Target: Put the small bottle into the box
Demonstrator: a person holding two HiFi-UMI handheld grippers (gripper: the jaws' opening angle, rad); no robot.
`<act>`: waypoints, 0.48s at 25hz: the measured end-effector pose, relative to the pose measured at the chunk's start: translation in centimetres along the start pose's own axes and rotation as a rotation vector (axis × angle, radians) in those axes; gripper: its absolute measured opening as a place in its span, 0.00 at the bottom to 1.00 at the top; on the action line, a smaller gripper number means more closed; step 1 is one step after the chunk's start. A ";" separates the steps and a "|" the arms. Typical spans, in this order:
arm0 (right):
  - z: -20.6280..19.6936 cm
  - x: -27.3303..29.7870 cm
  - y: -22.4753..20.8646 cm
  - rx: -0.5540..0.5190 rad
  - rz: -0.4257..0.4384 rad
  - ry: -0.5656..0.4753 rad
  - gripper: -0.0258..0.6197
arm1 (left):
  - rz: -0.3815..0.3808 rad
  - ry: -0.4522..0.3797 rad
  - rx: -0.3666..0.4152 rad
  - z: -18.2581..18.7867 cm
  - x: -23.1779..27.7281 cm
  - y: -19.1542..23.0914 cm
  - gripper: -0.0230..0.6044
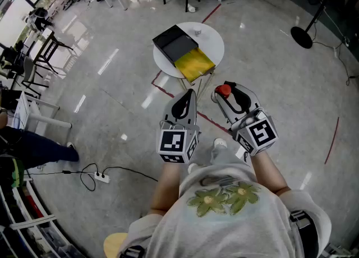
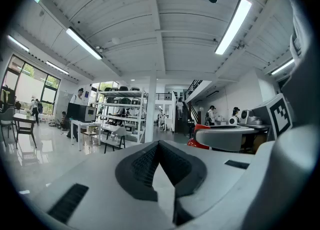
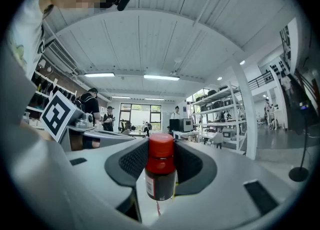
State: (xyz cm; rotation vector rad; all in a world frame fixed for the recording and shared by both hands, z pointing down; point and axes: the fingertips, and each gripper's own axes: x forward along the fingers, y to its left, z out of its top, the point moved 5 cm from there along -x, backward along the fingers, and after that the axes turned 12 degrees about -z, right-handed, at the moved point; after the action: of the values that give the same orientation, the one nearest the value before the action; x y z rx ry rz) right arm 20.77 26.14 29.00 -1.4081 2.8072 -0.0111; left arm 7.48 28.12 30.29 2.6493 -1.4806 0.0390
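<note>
A small dark bottle with a red cap [image 3: 160, 171] stands upright between the pads of my right gripper [image 3: 160, 160], which is shut on it. In the head view the red cap [image 1: 224, 90] shows at the tip of the right gripper [image 1: 222, 95]. Just to its left, my left gripper [image 1: 189, 93] is shut with nothing in it; its pads [image 2: 150, 161] meet at the tip. The black box [image 1: 175, 42] with a yellow flap [image 1: 194, 63] lies open on a round white table [image 1: 216, 37], ahead of both grippers and some way off.
The table stands on a glossy grey floor with red tape lines [image 1: 215, 121]. A fan stand [image 1: 303, 35] is at the far right, and a power strip with cable [image 1: 101, 178] lies at the near left. Desks, chairs and people fill the far left.
</note>
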 end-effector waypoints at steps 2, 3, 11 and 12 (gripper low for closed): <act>-0.1 0.5 -1.0 0.004 0.011 0.002 0.28 | 0.006 0.003 0.000 -0.1 1.1 0.0 0.04; -0.1 0.8 -1.5 0.005 0.020 0.001 0.28 | 0.011 0.004 0.000 -0.2 1.7 0.0 0.04; -0.1 3.0 -6.1 0.002 0.126 0.009 0.28 | 0.092 -0.011 -0.005 0.2 6.1 -0.5 0.04; -0.2 3.3 -6.6 0.004 0.138 0.012 0.28 | 0.105 -0.012 -0.007 0.1 6.5 -0.6 0.04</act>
State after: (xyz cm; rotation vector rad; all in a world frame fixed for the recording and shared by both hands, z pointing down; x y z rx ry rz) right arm 24.08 19.55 29.26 -1.2147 2.9054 -0.0250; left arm 11.38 22.93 30.59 2.5687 -1.6191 0.0268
